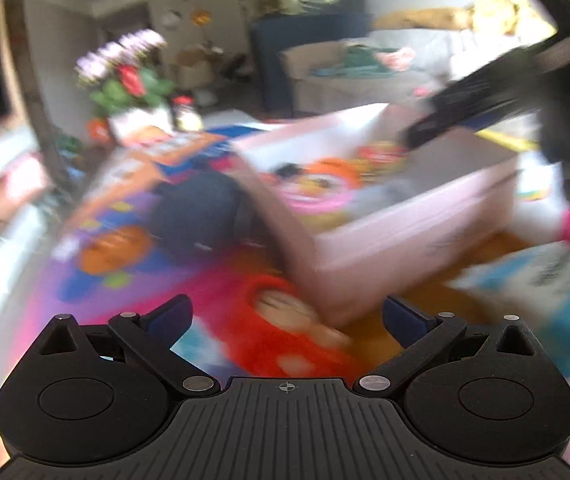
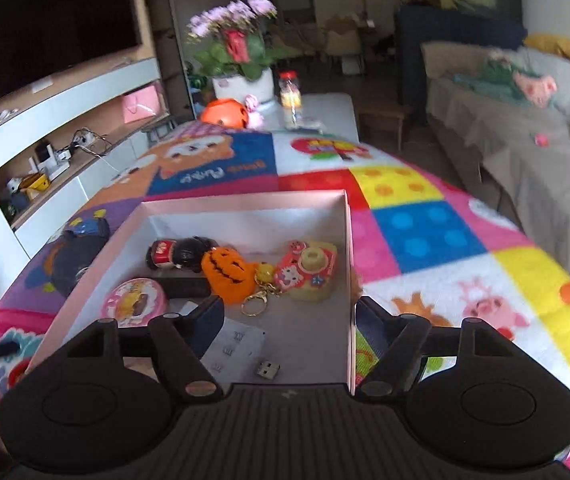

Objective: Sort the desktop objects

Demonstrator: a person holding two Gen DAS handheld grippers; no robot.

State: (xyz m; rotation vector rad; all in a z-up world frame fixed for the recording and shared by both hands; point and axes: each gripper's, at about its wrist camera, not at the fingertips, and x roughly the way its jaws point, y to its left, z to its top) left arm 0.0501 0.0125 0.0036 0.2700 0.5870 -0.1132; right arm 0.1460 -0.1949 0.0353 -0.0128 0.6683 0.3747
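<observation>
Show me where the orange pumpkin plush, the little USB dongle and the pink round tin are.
orange pumpkin plush (image 2: 229, 274): right wrist view, on its stitched face.
USB dongle (image 2: 267, 369): right wrist view, on its metal body.
pink round tin (image 2: 133, 305): right wrist view, on its lid.

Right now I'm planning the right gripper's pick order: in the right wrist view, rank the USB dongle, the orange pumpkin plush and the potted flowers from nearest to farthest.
1. USB dongle: box floor, just ahead of the right gripper.
2. Orange pumpkin plush: mid-box, slightly left.
3. Potted flowers: beyond the table's far end.
</observation>
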